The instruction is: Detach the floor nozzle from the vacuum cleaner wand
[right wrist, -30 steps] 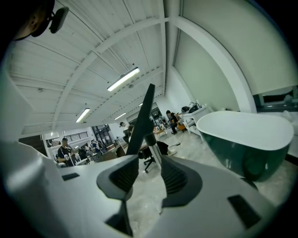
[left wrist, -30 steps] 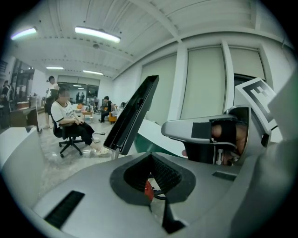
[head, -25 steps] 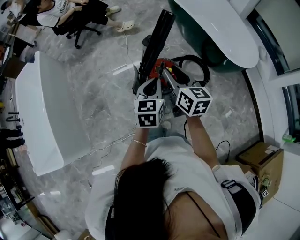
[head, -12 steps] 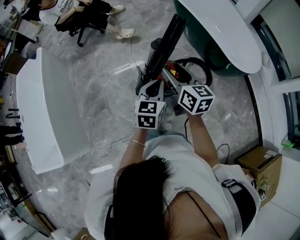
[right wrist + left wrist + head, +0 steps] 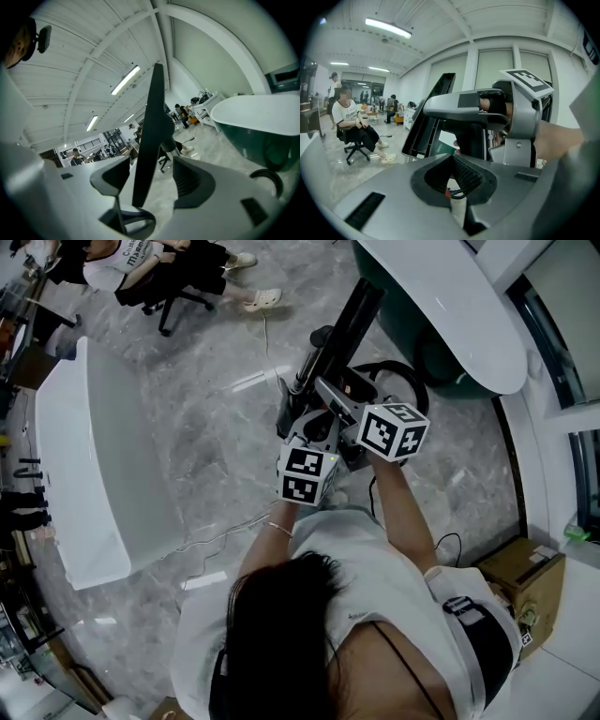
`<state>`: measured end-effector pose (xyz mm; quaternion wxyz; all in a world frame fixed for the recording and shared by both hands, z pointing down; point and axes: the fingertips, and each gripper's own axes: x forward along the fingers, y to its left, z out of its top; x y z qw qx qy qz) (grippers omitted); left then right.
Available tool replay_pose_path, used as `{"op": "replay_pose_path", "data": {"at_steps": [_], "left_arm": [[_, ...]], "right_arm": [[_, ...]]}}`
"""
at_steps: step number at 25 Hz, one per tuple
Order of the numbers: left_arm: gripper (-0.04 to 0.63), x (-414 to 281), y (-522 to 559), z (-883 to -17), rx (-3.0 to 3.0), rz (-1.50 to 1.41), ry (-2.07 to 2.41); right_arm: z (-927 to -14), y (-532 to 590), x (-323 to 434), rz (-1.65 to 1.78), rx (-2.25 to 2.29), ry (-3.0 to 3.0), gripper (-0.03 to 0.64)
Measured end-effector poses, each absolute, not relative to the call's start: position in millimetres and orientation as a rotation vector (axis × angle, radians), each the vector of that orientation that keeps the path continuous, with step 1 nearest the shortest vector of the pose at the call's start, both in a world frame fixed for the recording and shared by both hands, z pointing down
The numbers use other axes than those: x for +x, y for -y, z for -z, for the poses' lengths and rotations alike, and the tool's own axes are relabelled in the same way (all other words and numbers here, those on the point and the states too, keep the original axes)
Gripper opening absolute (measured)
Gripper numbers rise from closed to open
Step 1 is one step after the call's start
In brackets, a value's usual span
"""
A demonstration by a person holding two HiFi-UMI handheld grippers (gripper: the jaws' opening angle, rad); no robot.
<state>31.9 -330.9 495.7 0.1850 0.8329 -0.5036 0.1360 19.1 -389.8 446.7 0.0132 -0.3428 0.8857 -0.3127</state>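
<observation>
Floor nozzle near white counter

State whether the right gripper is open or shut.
Open. Right gripper has just been opening; fingers spread wide, black nozzle between them.

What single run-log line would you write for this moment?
left gripper: shut | right gripper: open, jaws just been opening | floor nozzle: between right jaws, ungripped
</observation>
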Motion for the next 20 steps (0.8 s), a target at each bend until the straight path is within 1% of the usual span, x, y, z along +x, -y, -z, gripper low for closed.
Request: {"op": "replay_pose_path", "data": {"at_steps": [3, 6, 11, 12, 13, 14, 20], "left_arm": [[0.002, 31.6, 329.6, -494.1, 2.361, -0.382, 1.402], [0.002, 31.2, 328.4, -495.9, 2.353, -0.374, 1.391], [0.002, 28.6, 329.0, -495.9, 2.334, -0.353, 1.393], [0.002, 28.1, 329.2, -495.6, 2.336, -0.352, 1.388], [0.002, 28.3, 328.9, -495.2, 2.34, -0.351, 1.379], [0.002, 28.7, 328.1, -494.7, 2.343, -0.345, 1.369], [0.002, 27.0, 326.4, -491.6, 2.325, -0.287, 1.343]], "right_arm": [[-449.1, 391.6, 15.9, 0.987, -1.062, -2.777, 0.279], [-454.4, 387.4, 1.7, 1.014, -0.943, -2.871, 0.279], [-455.0, 392.2, -6.2, 0.96, -0.939, -2.922, 0.273], [-455.4, 393.7, -6.2, 0.964, -0.946, -2.917, 0.251], [-456.3, 395.1, -5.0, 0.973, -0.959, -2.908, 0.188], [-457.2, 396.1, -3.2, 0.986, -0.972, -2.893, 0.161], [-458.3, 395.0, 0.6, 1.011, -0.995, -2.866, 0.144]]}}
